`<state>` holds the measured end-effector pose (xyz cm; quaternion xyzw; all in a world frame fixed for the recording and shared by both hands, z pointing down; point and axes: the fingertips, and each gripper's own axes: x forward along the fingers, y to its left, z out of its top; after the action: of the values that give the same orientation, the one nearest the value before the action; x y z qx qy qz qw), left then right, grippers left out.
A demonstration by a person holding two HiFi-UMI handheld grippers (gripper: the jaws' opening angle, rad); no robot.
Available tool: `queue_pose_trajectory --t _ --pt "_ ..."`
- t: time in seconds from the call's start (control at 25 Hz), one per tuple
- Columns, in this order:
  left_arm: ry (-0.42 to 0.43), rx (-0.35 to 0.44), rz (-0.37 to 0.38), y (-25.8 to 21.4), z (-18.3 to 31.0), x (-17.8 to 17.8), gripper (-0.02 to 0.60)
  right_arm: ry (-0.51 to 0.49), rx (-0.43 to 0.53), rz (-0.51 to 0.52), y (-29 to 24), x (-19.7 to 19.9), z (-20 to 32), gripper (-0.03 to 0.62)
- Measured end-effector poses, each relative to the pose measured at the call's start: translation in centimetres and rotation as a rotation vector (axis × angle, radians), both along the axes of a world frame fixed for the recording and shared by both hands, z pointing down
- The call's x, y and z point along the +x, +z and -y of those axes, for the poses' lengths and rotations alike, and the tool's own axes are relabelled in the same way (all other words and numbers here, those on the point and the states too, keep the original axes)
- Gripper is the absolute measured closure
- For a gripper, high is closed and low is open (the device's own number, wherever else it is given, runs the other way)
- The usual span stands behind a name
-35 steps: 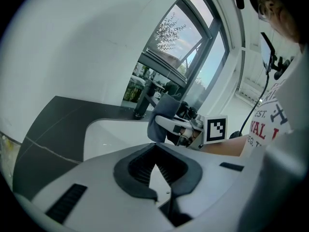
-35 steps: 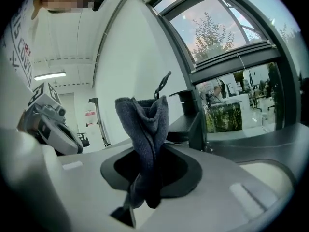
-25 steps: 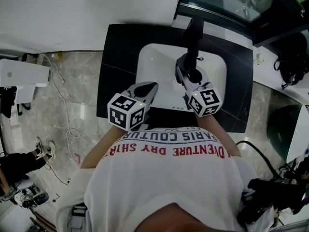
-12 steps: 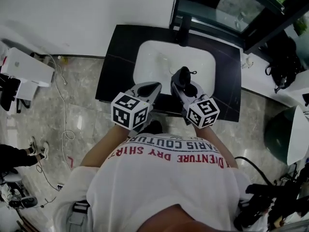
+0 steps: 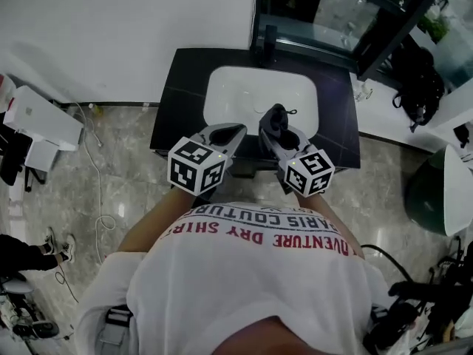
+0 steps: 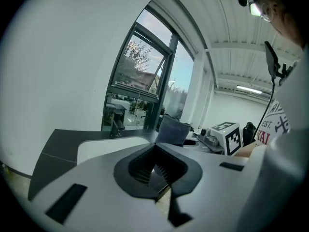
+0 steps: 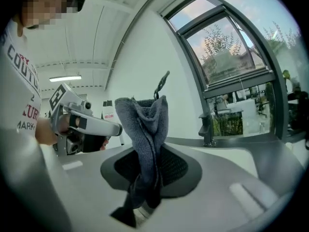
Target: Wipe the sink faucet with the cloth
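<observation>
The black faucet (image 5: pixel 269 41) stands at the back rim of the white sink (image 5: pixel 244 87), set in a black counter (image 5: pixel 181 87). A dark grey cloth (image 5: pixel 278 115) sticks up from my right gripper (image 5: pixel 272 124), which is shut on it over the sink's front edge. In the right gripper view the cloth (image 7: pixel 145 124) stands bunched between the jaws, and the faucet (image 7: pixel 207 127) is far off. My left gripper (image 5: pixel 230 132) hovers beside it at the counter's front, shut and holding nothing. The left gripper view shows the faucet (image 6: pixel 115 127) at a distance.
A dark-framed window (image 5: pixel 325 13) runs behind the sink. White boxes (image 5: pixel 41 117) and a cable (image 5: pixel 100 176) lie on the marble floor to the left. A white surface with a black bag (image 5: pixel 415 80) is at the right, and a dark round bin (image 5: pixel 425 194) stands below it.
The right gripper with the cloth has drawn back from the faucet to the sink's front edge. The person has stepped back, so the sink looks smaller. The left gripper stays beside the right one.
</observation>
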<state>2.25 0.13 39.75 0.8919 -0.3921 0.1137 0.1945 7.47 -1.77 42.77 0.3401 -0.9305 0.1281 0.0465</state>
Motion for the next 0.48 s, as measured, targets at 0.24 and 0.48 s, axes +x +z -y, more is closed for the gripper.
queue_pose_trajectory --t 0.24,0.48 --pt "0.056 -0.02 -0.051 0.3 3.8 -6.7 0.58 0.083 -0.028 -0.01 0.7 -5.7 3.9 0.514" --pt "0.079 0.009 0.03 1.2 11.6 -21.6 0.58 0.139 -0.051 0.02 1.7 -19.2 10.1 0.514"
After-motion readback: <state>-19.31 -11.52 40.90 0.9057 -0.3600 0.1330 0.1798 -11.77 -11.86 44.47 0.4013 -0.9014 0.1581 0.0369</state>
